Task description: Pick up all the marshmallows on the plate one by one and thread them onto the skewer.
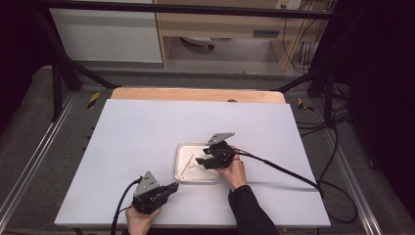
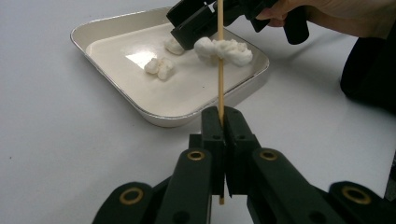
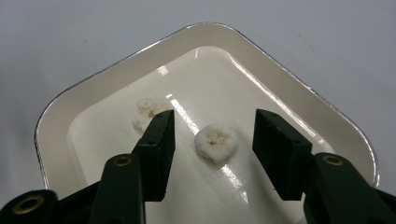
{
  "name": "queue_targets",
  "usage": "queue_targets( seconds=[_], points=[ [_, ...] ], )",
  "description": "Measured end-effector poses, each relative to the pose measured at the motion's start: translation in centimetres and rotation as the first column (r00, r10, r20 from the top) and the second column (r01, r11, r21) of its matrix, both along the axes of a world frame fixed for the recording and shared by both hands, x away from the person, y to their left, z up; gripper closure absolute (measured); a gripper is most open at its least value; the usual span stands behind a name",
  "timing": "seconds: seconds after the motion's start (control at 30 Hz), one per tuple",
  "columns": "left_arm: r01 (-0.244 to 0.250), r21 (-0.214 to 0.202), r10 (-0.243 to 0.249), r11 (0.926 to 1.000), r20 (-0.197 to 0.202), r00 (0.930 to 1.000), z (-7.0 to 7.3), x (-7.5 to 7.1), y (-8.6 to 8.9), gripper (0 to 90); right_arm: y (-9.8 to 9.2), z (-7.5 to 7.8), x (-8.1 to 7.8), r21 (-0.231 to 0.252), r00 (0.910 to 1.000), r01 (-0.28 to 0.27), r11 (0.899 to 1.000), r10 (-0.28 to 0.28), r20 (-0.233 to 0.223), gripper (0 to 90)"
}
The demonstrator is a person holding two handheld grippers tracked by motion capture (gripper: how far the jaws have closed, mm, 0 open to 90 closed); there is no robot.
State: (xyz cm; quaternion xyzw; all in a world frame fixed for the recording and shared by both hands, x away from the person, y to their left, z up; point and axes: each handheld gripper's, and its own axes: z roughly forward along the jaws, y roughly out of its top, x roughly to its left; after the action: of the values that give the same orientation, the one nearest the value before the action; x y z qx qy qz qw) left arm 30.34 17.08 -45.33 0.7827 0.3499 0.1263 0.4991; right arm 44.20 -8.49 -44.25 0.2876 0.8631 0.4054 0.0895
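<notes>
- Marshmallow piece (image 3: 215, 142): lies in the white tray (image 3: 299, 88), between the parted jaws of the right hand-held gripper (image 3: 212, 140), untouched.
- Left hand-held gripper (image 2: 223, 122): clenched on a wooden skewer (image 2: 220, 56) carrying threaded marshmallows (image 2: 224, 50).
- Tray rests on the worktop (image 1: 147, 127).

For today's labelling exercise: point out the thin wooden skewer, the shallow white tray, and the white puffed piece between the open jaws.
thin wooden skewer (image 2: 220, 60), left gripper view, mid-shaft
shallow white tray (image 3: 289, 79), right gripper view, rim
white puffed piece (image 3: 215, 142), right gripper view, centre

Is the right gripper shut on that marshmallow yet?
Not yet: the right gripper is open. Its pads straddle the marshmallow in the tray, gaps showing both sides.
</notes>
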Motion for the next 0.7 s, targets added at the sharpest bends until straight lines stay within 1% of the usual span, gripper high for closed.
queue_targets(
  seconds=[0.13, 0.23, 0.33, 0.47, 0.5, 0.7],
  points=[
    [0.001, 0.001, -0.001, 1.0000, -0.003, 1.0000, -0.06, 0.06, -0.06, 88.1, 0.07, -0.24, 0.06, -0.004, 0.9999, -0.013, 1.000, 0.013, 0.010, 55.2],
    [0.005, 0.001, -0.005, 1.0000, -0.003, 1.0000, -0.07, 0.07, -0.12, 88.1, 0.13, -0.43, 0.09, -0.002, 0.9996, -0.026, 1.000, 0.026, 0.007, 57.6],
    [0.005, 0.004, -0.005, 1.0000, -0.003, 1.0000, -0.08, 0.05, -0.13, 88.1, 0.20, -0.62, 0.13, -0.005, 0.9996, -0.025, 1.000, 0.025, 0.014, 60.0],
    [0.006, 0.004, -0.006, 1.0000, -0.001, 1.0000, -0.08, 0.04, -0.15, 88.1, 0.28, -0.94, 0.06, -0.024, 0.9995, -0.028, 0.999, 0.028, 0.017, 62.9],
    [0.006, 0.004, -0.006, 1.0000, -0.001, 1.0000, -0.09, 0.03, -0.17, 88.1, 0.29, -0.99, 0.01, -0.024, 0.9991, -0.032, 0.999, 0.033, 0.026, 64.3],
    [0.009, 0.007, -0.009, 0.9999, -0.001, 1.0000, -0.13, 0.00, -0.31, 88.1, 0.32, -1.02, -0.03, -0.017, 0.9993, -0.028, 0.999, 0.028, 0.023, 68.2]
  ],
)
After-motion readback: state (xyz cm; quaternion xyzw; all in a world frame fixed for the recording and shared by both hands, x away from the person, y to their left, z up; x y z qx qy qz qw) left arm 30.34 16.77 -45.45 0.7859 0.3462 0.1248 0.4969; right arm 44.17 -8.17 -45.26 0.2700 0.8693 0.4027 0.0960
